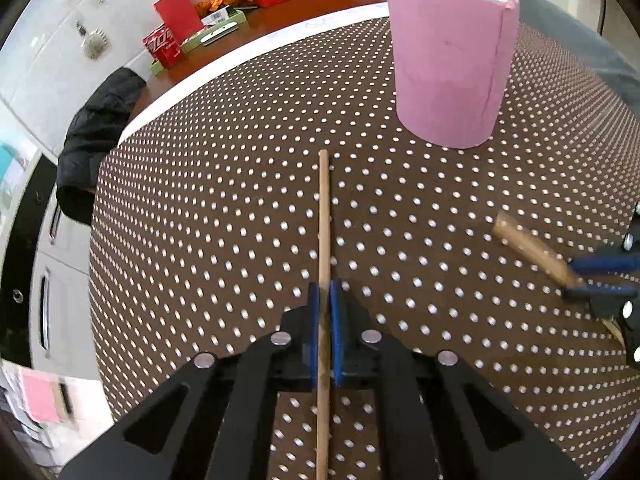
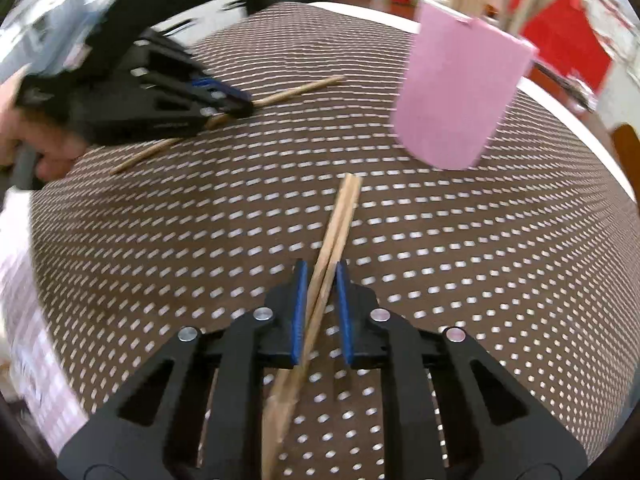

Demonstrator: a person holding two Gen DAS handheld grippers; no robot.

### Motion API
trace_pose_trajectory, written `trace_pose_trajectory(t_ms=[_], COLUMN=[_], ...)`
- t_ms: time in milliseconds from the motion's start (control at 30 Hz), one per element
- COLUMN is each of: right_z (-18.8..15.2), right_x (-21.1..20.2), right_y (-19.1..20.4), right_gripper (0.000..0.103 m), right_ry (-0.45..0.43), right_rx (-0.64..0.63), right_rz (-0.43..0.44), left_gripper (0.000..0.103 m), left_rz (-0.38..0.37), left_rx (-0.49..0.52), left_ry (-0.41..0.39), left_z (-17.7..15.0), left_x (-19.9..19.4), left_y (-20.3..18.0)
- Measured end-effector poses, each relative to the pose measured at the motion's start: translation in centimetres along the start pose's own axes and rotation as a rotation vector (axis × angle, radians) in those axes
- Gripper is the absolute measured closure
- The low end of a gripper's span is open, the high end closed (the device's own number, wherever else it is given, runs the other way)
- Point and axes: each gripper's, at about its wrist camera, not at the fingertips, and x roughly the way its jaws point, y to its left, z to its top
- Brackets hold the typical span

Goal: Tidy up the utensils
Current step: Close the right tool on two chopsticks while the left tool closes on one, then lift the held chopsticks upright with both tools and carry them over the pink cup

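Note:
My left gripper point(image 1: 324, 292) is shut on a thin round wooden stick point(image 1: 324, 216) that points toward the pink cylindrical holder point(image 1: 450, 68). The holder stands on the dotted brown mat and has several wooden utensils in it. My right gripper point(image 2: 321, 276) is shut on a pair of flat wooden chopsticks point(image 2: 340, 216), angled up toward the holder point(image 2: 460, 92). The right gripper also shows at the right edge of the left wrist view point(image 1: 600, 280), holding the chopsticks point(image 1: 532, 250). The left gripper shows in the right wrist view point(image 2: 240, 100) with its stick point(image 2: 304, 88).
The brown mat with white dots point(image 1: 240, 220) covers a round table with a white rim point(image 1: 248, 56). Red boxes point(image 1: 176, 12) and packets lie on the far table. A black jacket point(image 1: 96, 136) hangs at the left. A grey cushion point(image 1: 580, 36) is behind the holder.

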Motion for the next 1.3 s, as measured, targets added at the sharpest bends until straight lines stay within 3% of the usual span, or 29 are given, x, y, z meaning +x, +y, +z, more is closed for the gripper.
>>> trace_pose_trajectory(t_ms=[167,300,400,467,533,567,600,667,767,833,900,933,1033,1100,1167,1233,1300], right_z=[-1.6,-2.0,-1.5,-0.5,-0.3,-0.3,-0.3,-0.7,-2.5,-3.1,-3.7,-4.0,-4.6,-4.9,-5.3,-5.7,-6.2], right_x=[-0.9,-1.3,-1.0,-0.4,-0.2,-0.2,-0.2,-0.6,-2.0,-2.0,-2.6,-2.9,-2.9,-2.9,-3.6,-4.0,-4.3], right_y=[-1.4,-2.1,-1.2,-0.3,0.2,0.4,0.5,0.2,-1.0,-1.8,-2.1,-1.9,-1.2,-1.1,-0.6,0.0,0.0], right_gripper=[0.091,0.090,0.086,0.086,0.087,0.088,0.091,0.093,0.092,0.090,0.073,0.057,0.052,0.054,0.077,0.092,0.093], right_ry=[0.009,0.024,0.036,0.043,0.047,0.046,0.042,0.027,-0.026,-0.001,0.011,0.016,0.047,0.048,0.049,0.052,0.049], right_rx=[0.010,0.031,0.005,-0.006,-0.016,-0.025,-0.027,-0.010,0.050,0.077,0.064,0.051,0.026,0.004,0.005,-0.006,-0.006], right_rz=[0.056,0.051,0.009,-0.020,-0.044,-0.055,-0.060,-0.047,0.004,0.022,0.009,-0.005,-0.016,-0.048,-0.048,-0.065,-0.066], left_gripper=[0.097,0.097,0.075,0.072,0.075,0.095,0.097,0.097,0.097,0.097,0.097,0.097,0.097,0.097,0.097,0.097,0.098], left_rz=[-0.083,-0.053,0.042,0.055,0.053,0.024,0.002,0.044,0.031,0.024,0.033,0.038,0.063,0.076,0.085,0.080,0.061], left_rx=[-0.071,-0.077,-0.036,-0.018,-0.006,0.013,0.018,0.043,0.008,-0.005,0.002,0.009,0.033,0.050,0.066,0.065,0.051], left_ry=[-0.020,-0.012,-0.002,-0.001,-0.001,-0.003,0.000,-0.014,-0.029,-0.031,-0.021,-0.016,0.002,-0.003,-0.011,-0.017,-0.028], left_z=[-3.2,-3.9,-3.4,-2.7,-2.1,-2.0,-1.2,-0.7,-1.1,-1.6,-1.7,-2.0,-3.2,-3.5,-4.1,-4.1,-4.4], left_x=[-1.8,-2.2,-2.1,-1.8,-1.5,-1.5,-1.1,-0.7,-0.8,-1.1,-1.2,-1.4,-2.4,-2.8,-3.1,-3.1,-3.2], left_y=[-0.6,-1.8,-2.6,-2.8,-2.9,-3.3,-3.2,-3.6,-3.7,-4.0,-4.3,-4.5,-5.6,-5.9,-6.3,-6.0,-5.6])
